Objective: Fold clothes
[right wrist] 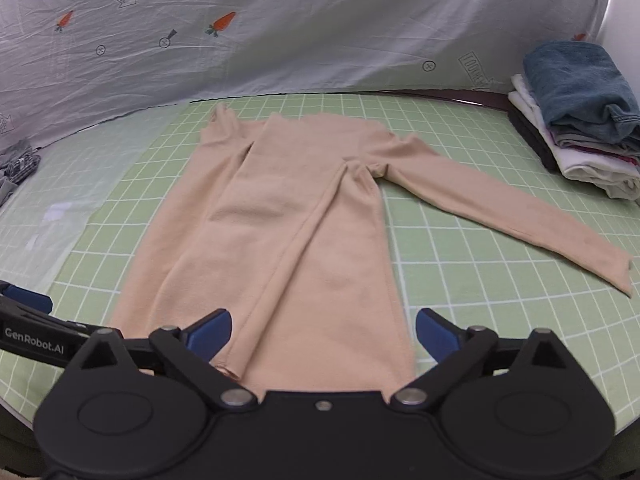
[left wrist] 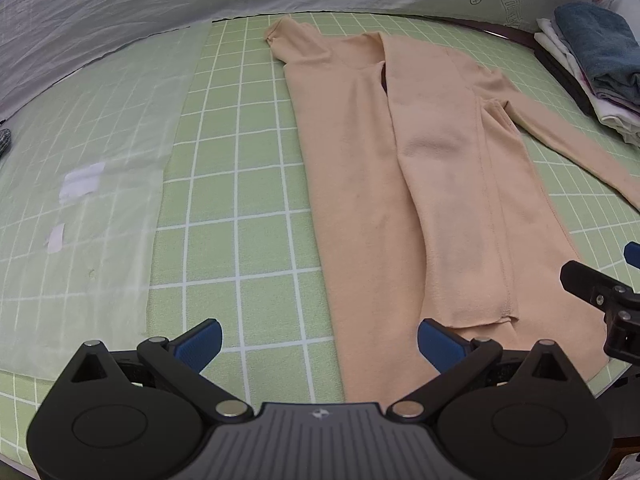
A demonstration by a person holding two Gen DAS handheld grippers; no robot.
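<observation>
Green checked cloth covers the table, a printed white sheet hanging behind; the peach long-sleeved top lies flat, one sleeve folded across its body; left gripper and right gripper gape wide above its hem, holding nothing; folded clothes are stacked at right.

Peach long-sleeved top lies flat, 1 side folded inward, 1 sleeve stretched outward.
</observation>
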